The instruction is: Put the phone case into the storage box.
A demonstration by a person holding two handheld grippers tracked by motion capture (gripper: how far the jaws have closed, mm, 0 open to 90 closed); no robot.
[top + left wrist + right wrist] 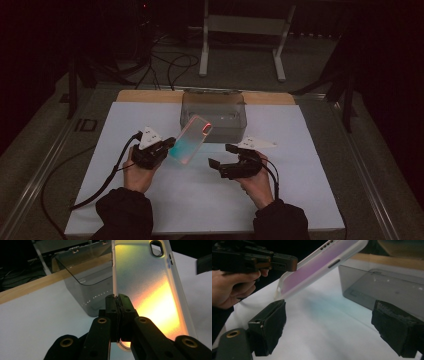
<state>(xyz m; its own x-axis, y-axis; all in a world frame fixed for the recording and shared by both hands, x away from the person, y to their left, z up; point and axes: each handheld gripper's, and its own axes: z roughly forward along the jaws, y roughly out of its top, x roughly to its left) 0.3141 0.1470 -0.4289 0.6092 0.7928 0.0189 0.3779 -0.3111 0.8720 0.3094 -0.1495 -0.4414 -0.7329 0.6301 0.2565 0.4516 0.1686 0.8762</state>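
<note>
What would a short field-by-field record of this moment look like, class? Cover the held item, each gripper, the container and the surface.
held item: translucent phone case, lifted off the table and tilted, camera cut-out uppermost
left gripper: shut on the lower edge of the phone case
right gripper: open, jaws wide apart, holding nothing, beside the case
container: smoky clear box behind the case, lid off; contents cannot be told
surface: white sheet on the table, wooden strip along its far edge
</note>
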